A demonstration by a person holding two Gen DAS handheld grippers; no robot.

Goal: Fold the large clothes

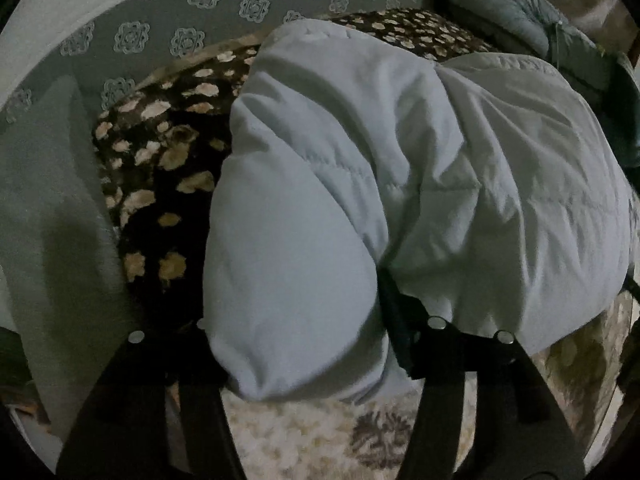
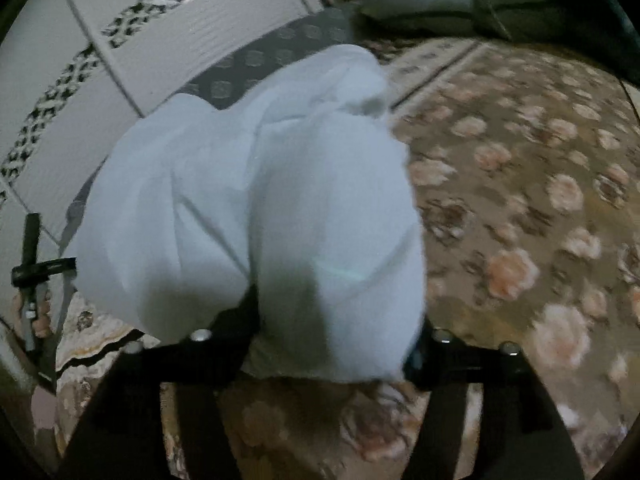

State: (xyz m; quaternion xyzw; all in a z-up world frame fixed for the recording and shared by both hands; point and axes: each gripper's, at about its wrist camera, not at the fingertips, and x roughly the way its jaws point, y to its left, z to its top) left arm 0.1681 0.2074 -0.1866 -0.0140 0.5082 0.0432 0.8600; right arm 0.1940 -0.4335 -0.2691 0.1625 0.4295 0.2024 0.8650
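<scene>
Padded pale jacket (image 1: 400, 184) lies bundled on the flowered blanket (image 1: 160, 148), a thick fold between each gripper's parted jaws, left gripper (image 1: 304, 332) and right gripper (image 2: 320, 340); we judge folding nearly done, only release left.

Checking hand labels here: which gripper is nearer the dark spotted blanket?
Left. The left gripper sits beside the blanket, jacket between its fingers; the right gripper hangs over flowered carpet, no blanket in its view.
</scene>
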